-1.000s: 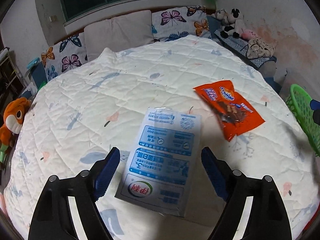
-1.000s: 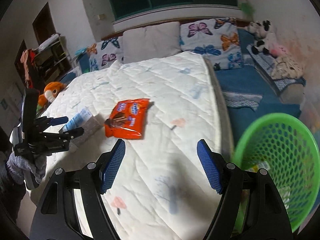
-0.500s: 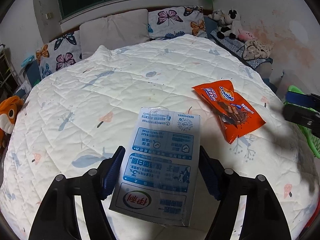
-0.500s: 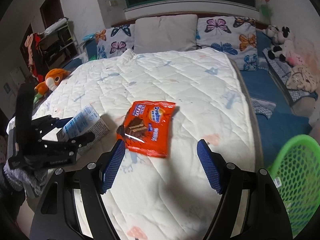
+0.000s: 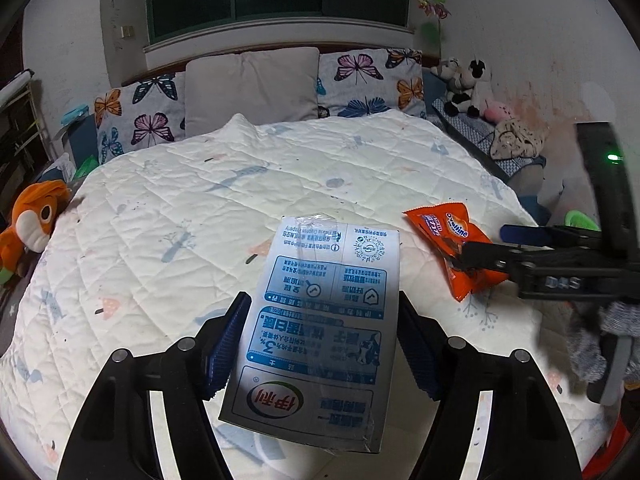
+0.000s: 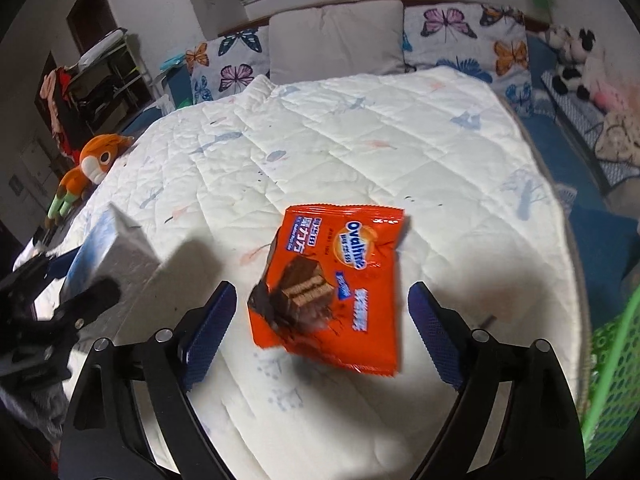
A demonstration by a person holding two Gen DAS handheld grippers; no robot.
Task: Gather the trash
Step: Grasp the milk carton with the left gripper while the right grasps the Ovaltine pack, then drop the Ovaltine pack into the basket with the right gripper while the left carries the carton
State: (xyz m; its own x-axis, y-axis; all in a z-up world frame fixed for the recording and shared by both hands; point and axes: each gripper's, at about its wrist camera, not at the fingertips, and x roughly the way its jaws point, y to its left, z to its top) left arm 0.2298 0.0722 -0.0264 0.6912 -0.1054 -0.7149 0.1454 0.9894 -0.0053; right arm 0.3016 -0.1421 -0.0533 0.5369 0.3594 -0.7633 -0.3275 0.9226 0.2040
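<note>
A blue and white milk carton [image 5: 320, 320] lies flat on the white quilted bed. My left gripper [image 5: 322, 344] is open with its blue pads on either side of the carton, close to its edges. An orange Ovaltine snack wrapper [image 6: 332, 280] lies on the bed to the right; it also shows in the left wrist view [image 5: 452, 248]. My right gripper [image 6: 322, 332] is open and straddles the wrapper's near end just above the quilt. The carton [image 6: 108, 252] appears at the left of the right wrist view.
A green mesh basket [image 6: 612, 380] stands off the bed's right side. Pillows [image 5: 252, 88] line the headboard. An orange plush toy [image 5: 32, 216] sits at the left edge, and more plush toys [image 5: 468, 88] at the back right.
Both grippers have moved forward and down. The left one now brackets the carton with narrower jaws. The right one swung left from the basket to over the wrapper.
</note>
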